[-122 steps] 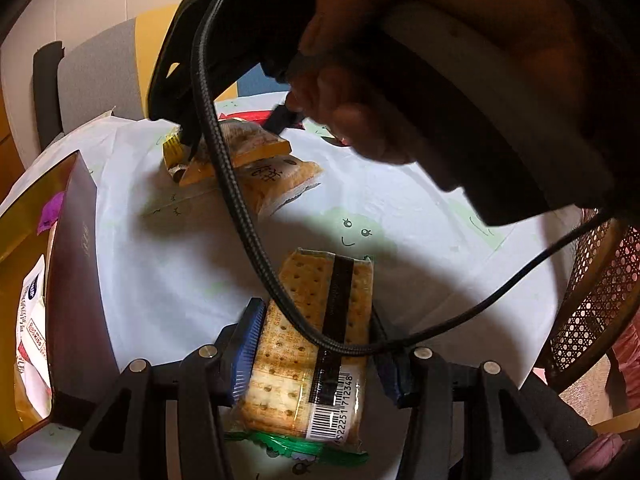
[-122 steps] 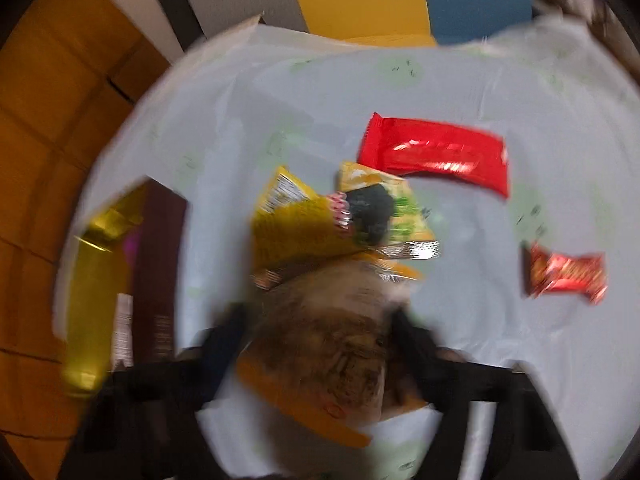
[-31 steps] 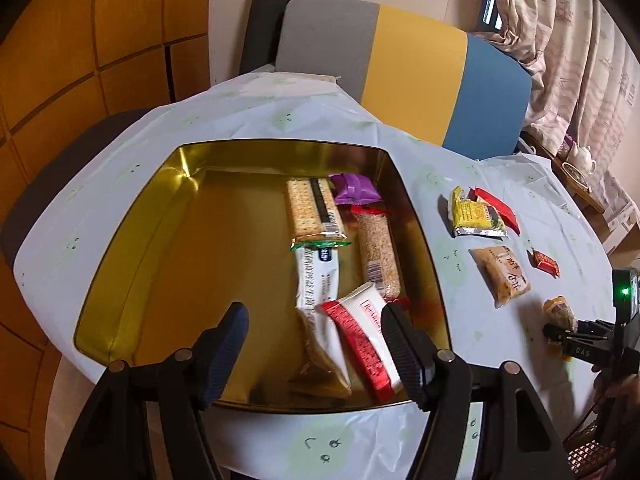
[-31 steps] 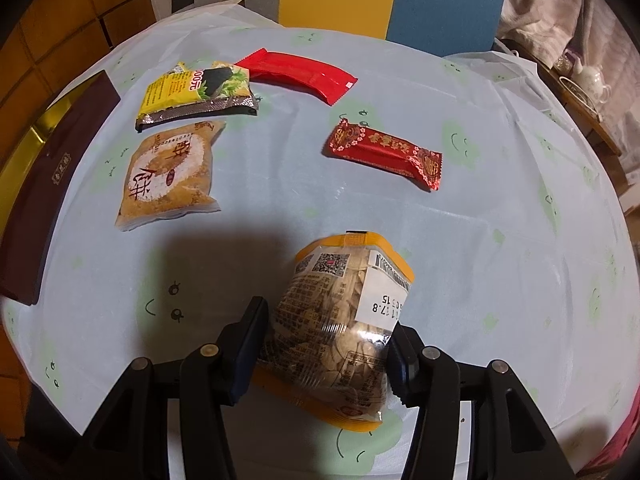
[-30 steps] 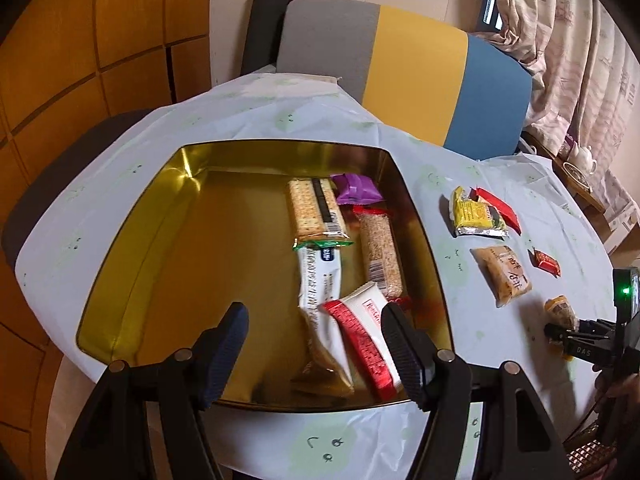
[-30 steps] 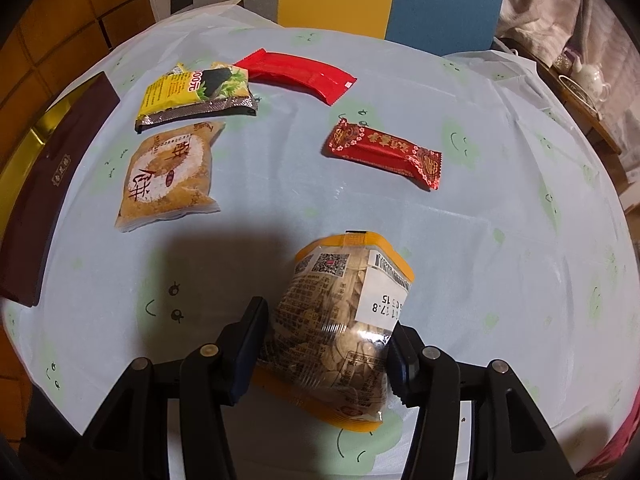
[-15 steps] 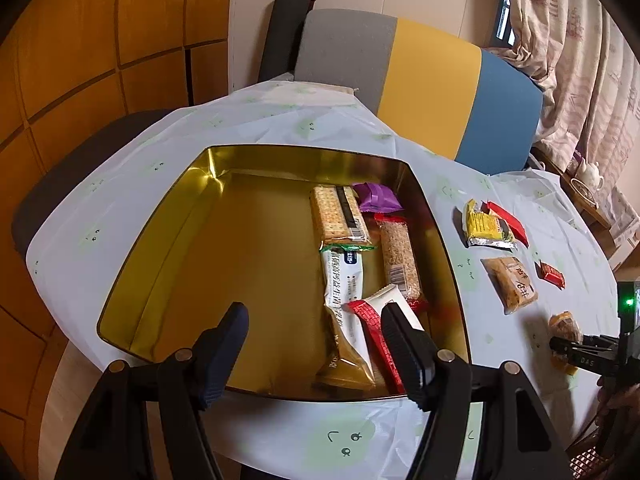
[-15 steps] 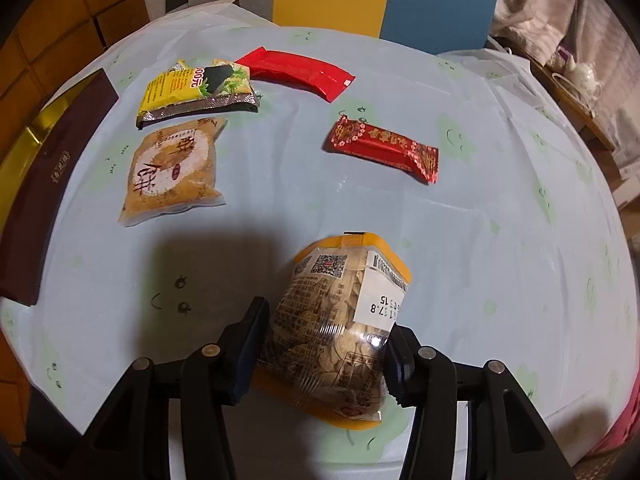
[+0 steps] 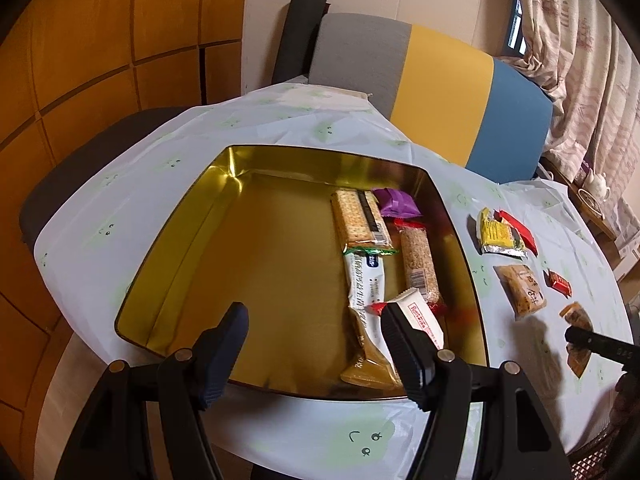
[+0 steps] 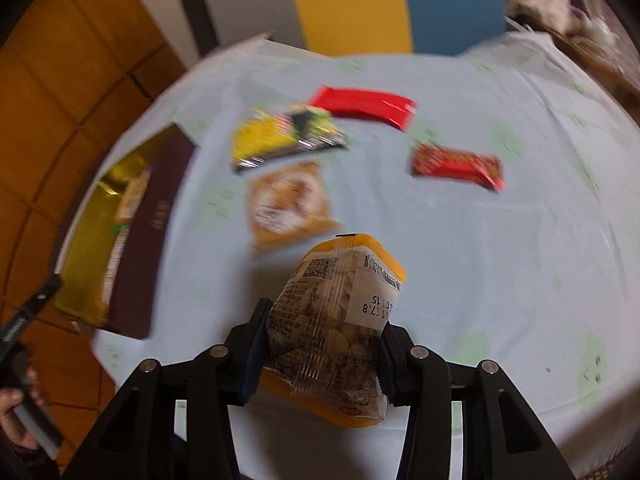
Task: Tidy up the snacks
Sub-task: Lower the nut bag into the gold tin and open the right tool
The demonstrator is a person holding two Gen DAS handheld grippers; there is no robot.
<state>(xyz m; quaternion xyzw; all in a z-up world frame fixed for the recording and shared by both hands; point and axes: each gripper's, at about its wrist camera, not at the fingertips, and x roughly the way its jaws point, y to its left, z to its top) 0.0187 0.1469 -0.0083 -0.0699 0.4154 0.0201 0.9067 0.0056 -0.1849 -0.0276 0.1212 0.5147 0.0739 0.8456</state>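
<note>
My right gripper (image 10: 320, 344) is shut on an orange-edged clear snack bag (image 10: 340, 320) and holds it lifted above the table; the same bag shows in the left wrist view (image 9: 578, 340). My left gripper (image 9: 316, 344) is open and empty, above the near edge of the gold tin (image 9: 168, 248). The tin holds a cracker pack (image 9: 360, 220), a purple packet (image 9: 396, 202), a grain bar (image 9: 420, 268), a white bar (image 9: 366, 284) and a red-and-white pack (image 9: 420, 320). The tin also shows at the left in the right wrist view (image 10: 86, 240).
On the pale tablecloth (image 10: 500, 240) lie a yellow packet (image 10: 280, 138), a long red packet (image 10: 362, 106), a small red candy (image 10: 456, 166) and a tan cookie bag (image 10: 288, 204). A grey-yellow-blue chair (image 9: 440, 92) stands behind the table. Curtains (image 9: 580, 52) hang at the right.
My right gripper has lifted the snack bag off the table and swung left toward the tin. My left gripper has drawn back and higher from the tin, still open.
</note>
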